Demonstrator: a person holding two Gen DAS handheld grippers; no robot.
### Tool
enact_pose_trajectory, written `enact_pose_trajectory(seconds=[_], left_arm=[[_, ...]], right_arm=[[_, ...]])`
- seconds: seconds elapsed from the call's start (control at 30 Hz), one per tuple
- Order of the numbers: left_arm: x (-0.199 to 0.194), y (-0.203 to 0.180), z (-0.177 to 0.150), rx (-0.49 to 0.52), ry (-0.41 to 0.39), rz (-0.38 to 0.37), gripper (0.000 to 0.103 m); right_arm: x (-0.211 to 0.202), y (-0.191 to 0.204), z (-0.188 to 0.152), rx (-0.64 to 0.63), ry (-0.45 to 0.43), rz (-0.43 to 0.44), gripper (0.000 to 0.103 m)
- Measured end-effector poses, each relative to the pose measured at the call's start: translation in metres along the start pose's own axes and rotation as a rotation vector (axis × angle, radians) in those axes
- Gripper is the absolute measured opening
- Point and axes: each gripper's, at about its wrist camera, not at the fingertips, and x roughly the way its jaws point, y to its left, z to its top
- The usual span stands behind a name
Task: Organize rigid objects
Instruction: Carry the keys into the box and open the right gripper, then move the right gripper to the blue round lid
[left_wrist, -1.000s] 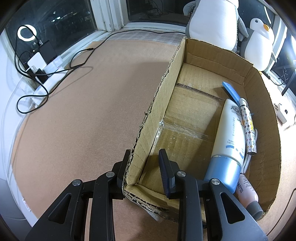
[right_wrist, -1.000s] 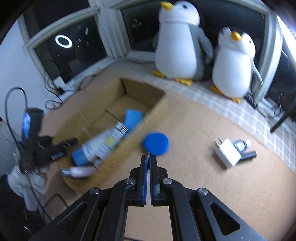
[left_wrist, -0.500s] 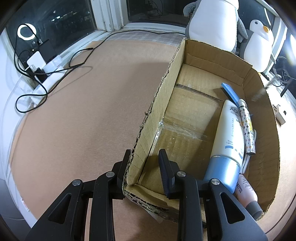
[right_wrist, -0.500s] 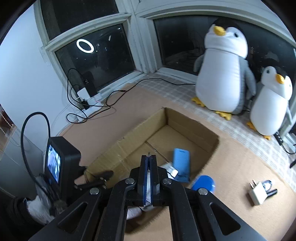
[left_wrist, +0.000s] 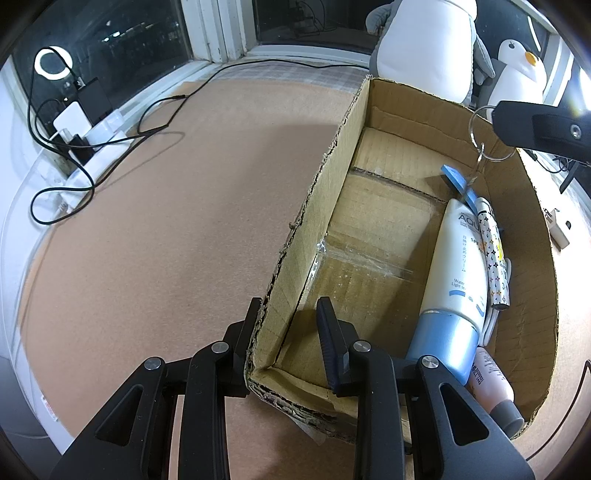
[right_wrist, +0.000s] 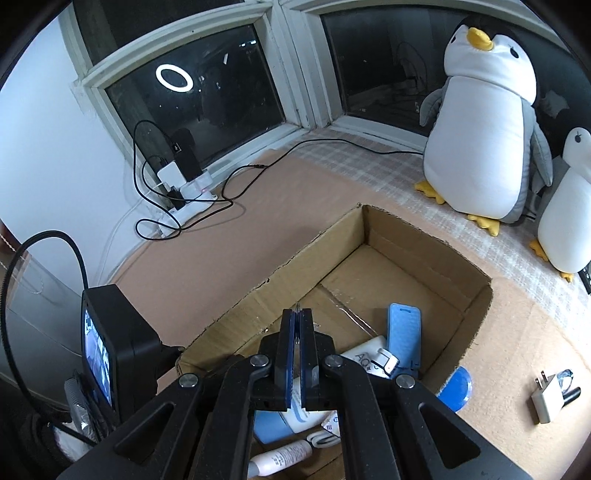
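Left gripper straddling a box corner, right gripper carrying a key ring over the box.

Left wrist view: the left gripper (left_wrist: 286, 325) has its jaws set wide, 1 on each side of the near corner wall of the cardboard box (left_wrist: 321, 192), not squeezing it. Inside the box, along its far-side wall, lie a white tube with a blue cap (left_wrist: 456, 280), a patterned pen (left_wrist: 493, 251), a blue card (left_wrist: 458, 181) and a pink bottle (left_wrist: 493, 384). Above the box's far end the right gripper holds a metal key ring (left_wrist: 484, 138) dangling over the card.
Right wrist view: the right gripper (right_wrist: 296, 325) has its jaws pressed together on the thin ring, over the box interior. Outside the box on the worktop (right_wrist: 295, 221) lie a blue disc (right_wrist: 456, 387) just beside its wall and a white charger (right_wrist: 546, 400) farther off; 2 penguin plushes (right_wrist: 484, 122) stand behind the box.
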Motion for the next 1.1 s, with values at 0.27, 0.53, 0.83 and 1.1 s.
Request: enact_pose_trajectory(seconds=[0.27, 0.53, 0.83, 1.1], left_arm=[[0.000, 0.000, 0.000, 0.000, 0.000, 0.000, 0.027], [0.000, 0.000, 0.000, 0.000, 0.000, 0.000, 0.027], [0.000, 0.000, 0.000, 0.001, 0.000, 0.000, 0.027], [0.000, 0.000, 0.000, 0.001, 0.000, 0.001, 0.027]], right_arm=[[0.004, -0.003, 0.002, 0.024, 0.010, 0.006, 0.003], [-0.001, -0.010, 0.002, 0.056, -0.020, -0.023, 0.050], [-0.010, -0.024, -0.002, 0.067, -0.019, -0.063, 0.057], [-0.027, -0.048, -0.007, 0.093, -0.035, -0.107, 0.057]])
